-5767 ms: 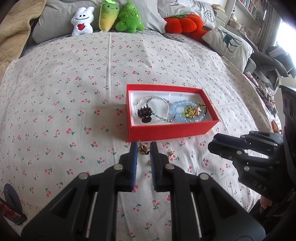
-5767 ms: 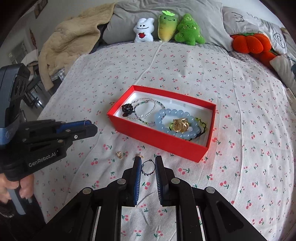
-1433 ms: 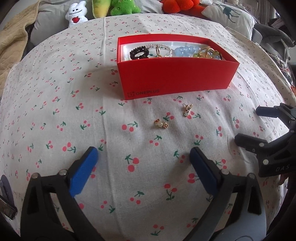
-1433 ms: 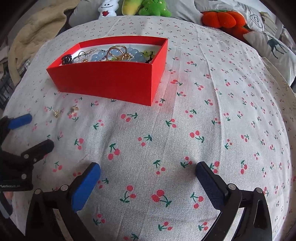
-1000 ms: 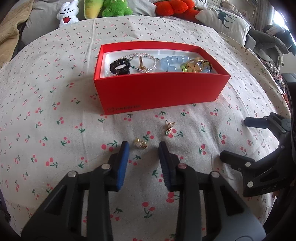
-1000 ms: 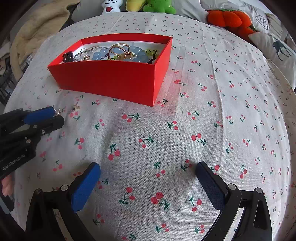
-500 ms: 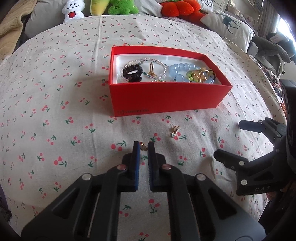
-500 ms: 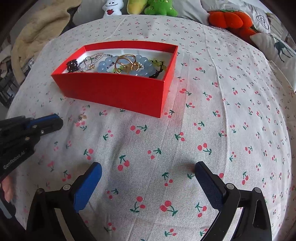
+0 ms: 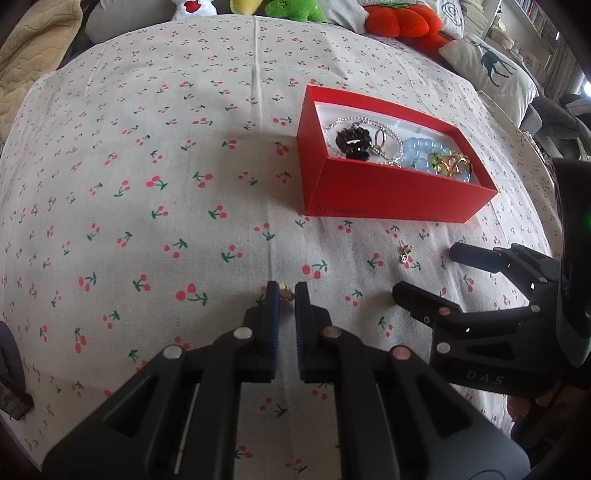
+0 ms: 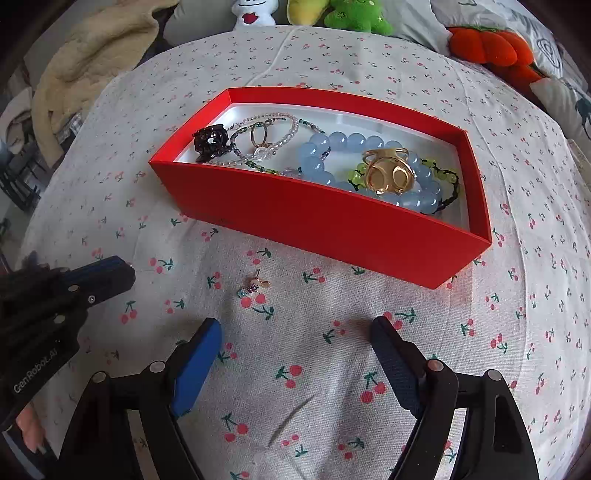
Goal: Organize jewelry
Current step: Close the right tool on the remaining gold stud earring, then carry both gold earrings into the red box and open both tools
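My left gripper [image 9: 284, 295] is shut on a small gold earring [image 9: 285, 291], pinched at the very tips of its jaws above the cherry-print bedspread. A second earring [image 10: 255, 286] lies on the cloth just in front of the red box [image 10: 325, 225]. My right gripper [image 10: 295, 328] hovers close behind it with its jaws closing and nothing between them; the earring sits ahead of the left fingertip. The box holds a black hair claw [image 10: 210, 142], a blue bead bracelet [image 10: 332, 147], a gold ring [image 10: 388, 173] and thin bead strands. In the left wrist view the right gripper [image 9: 430, 271] is near that earring [image 9: 405, 253].
Plush toys [image 10: 354, 14] and an orange pumpkin cushion [image 10: 487, 48] line the far side of the bed. A beige blanket [image 10: 92, 55] is heaped at the far left. Pillows [image 9: 487, 70] lie at the right. The bed drops off at the left and right edges.
The left jaws closed around the gold earring and carried it a little up and sideways. The right gripper moved in toward the second earring, and its jaws narrowed.
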### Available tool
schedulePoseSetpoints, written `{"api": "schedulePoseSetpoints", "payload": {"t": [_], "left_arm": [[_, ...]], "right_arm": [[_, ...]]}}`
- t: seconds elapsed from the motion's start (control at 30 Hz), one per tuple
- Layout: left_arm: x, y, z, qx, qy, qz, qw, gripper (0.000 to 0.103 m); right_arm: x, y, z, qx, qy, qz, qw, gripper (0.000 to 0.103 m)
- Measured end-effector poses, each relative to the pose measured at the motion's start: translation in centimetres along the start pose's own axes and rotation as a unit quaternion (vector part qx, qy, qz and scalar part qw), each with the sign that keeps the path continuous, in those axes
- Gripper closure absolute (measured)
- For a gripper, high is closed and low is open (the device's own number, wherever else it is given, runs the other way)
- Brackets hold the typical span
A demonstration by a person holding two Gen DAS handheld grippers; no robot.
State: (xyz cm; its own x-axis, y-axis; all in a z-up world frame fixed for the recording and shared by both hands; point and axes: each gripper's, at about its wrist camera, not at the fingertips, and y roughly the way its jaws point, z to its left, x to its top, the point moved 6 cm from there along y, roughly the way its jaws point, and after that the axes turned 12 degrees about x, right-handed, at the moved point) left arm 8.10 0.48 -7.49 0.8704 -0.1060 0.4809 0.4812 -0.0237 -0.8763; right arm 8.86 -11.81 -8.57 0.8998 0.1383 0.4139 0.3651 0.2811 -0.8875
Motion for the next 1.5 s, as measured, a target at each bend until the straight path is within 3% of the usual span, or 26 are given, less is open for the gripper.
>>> {"api": "schedulePoseSetpoints", "payload": {"t": [0.3, 0.47, 0.57, 1.1, 1.5], "left_arm": [[-0.3, -0.1, 1.2, -0.003, -0.007, 0.005, 1.0, 0.094], [-0.4, -0.2, 1.4, -0.004, -0.01, 0.006, 0.9999, 0.094], [-0.4, -0.2, 1.5, -0.003, -0.01, 0.006, 0.9999, 0.094], [-0.3, -0.4, 1.0, -0.015, -0.009, 0.009, 0.9998, 0.094], [0.2, -1.8, 0.1, -0.037, -0.004, 0.002, 0.9993, 0.094]], "right_arm": [[1.2, 0.6, 0.6, -0.011, 0.004, -0.009, 1.0, 0.057], [1.5, 0.5, 0.5, -0.001, 0.004, -0.009, 1.0, 0.083], [1.5, 0.4, 0.3, 0.002, 0.004, -0.007, 1.0, 0.091], [0.6, -1.6, -1.6, 0.013, 0.022, -0.008, 1.0, 0.096], [1.0, -5.6, -2.9, 0.051, 0.053, -0.047, 0.996, 0.095]]}}
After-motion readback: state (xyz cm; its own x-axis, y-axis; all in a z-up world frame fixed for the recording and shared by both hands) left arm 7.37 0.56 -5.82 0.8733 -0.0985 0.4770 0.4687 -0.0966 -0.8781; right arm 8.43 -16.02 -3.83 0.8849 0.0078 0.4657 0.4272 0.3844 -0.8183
